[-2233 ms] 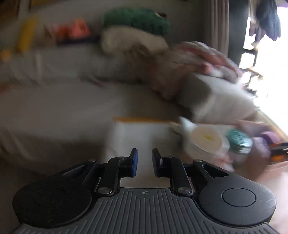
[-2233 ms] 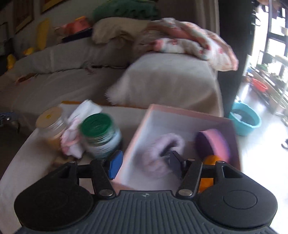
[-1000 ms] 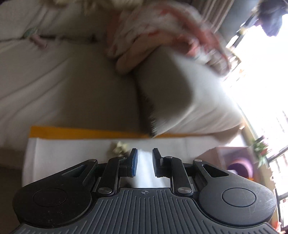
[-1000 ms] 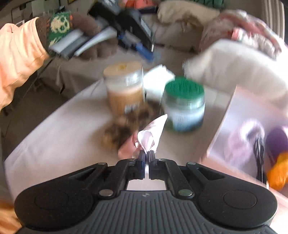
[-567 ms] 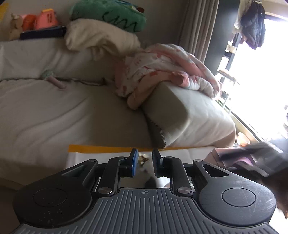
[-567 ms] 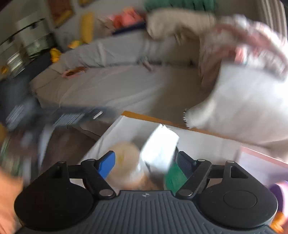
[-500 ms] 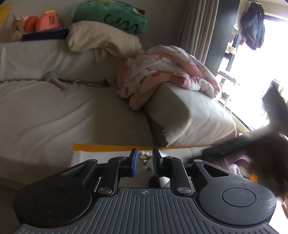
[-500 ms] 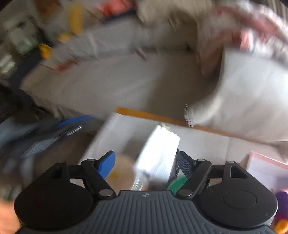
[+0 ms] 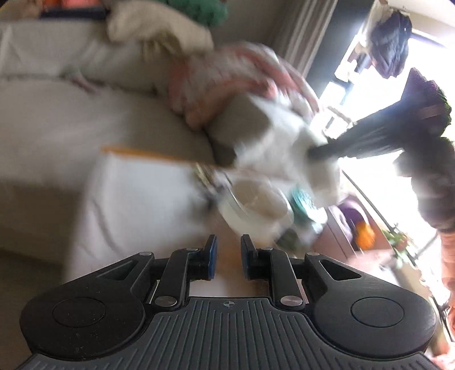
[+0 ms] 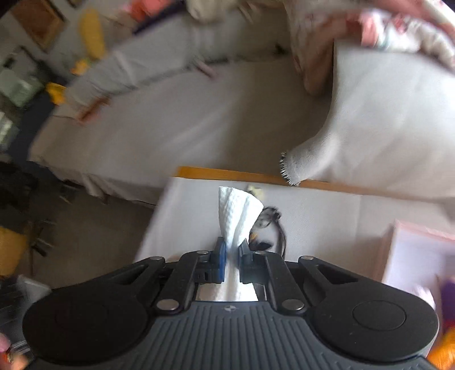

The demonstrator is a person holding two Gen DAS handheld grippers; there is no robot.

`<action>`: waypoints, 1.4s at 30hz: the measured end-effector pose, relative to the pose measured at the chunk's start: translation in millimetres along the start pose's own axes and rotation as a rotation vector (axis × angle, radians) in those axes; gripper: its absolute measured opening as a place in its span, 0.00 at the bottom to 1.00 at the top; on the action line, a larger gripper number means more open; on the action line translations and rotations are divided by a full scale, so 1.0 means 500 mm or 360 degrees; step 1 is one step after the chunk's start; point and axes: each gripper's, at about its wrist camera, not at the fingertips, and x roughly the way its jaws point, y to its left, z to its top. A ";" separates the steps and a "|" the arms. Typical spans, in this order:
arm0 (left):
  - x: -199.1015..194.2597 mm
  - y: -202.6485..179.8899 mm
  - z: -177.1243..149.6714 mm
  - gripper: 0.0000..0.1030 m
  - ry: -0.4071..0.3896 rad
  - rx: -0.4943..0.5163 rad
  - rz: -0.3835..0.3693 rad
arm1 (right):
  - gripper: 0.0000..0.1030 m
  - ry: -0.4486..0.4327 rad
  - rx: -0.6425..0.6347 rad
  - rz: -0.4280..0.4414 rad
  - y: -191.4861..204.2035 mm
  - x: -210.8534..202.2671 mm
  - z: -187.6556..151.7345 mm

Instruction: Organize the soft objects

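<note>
My right gripper (image 10: 232, 252) is shut on a white paper towel (image 10: 237, 216) and holds it above the white table (image 10: 327, 216). The pink box (image 10: 412, 256) stands at the right, with purple and orange soft things at its edge. In the blurred left wrist view my left gripper (image 9: 228, 257) is slightly open and empty, low over the table (image 9: 136, 205). Ahead of it stand a beige-lidded jar (image 9: 256, 205) and a green-lidded jar (image 9: 305, 202). The paper towel (image 9: 287, 148) hangs from the right gripper above the jars. The pink box (image 9: 352, 224) lies right of them.
A grey sofa (image 10: 184, 113) with a beige cushion (image 10: 384, 128) and a pink patterned blanket (image 10: 355, 25) runs behind the table. A small dark hair tie (image 10: 270, 219) lies on the table. The floor (image 10: 85, 236) drops away to the left.
My right gripper has closed on the paper towel and lifted it off the table. The left gripper has swung down toward the jars; its view is now blurred.
</note>
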 end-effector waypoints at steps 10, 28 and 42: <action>0.135 -0.119 -0.077 0.19 0.0000 -0.0090 0.0126 | 0.08 0.0032 -0.0116 -0.0132 -0.045 -0.045 -0.326; 0.085 -0.130 -0.160 0.10 0.0082 0.0050 0.0258 | 0.47 -0.0237 -0.0209 -0.0441 -0.090 -0.022 -0.484; -0.085 -0.044 -0.222 0.10 0.0156 -0.0224 0.0497 | 0.53 -0.0377 -0.0438 -0.0332 0.039 0.060 -0.381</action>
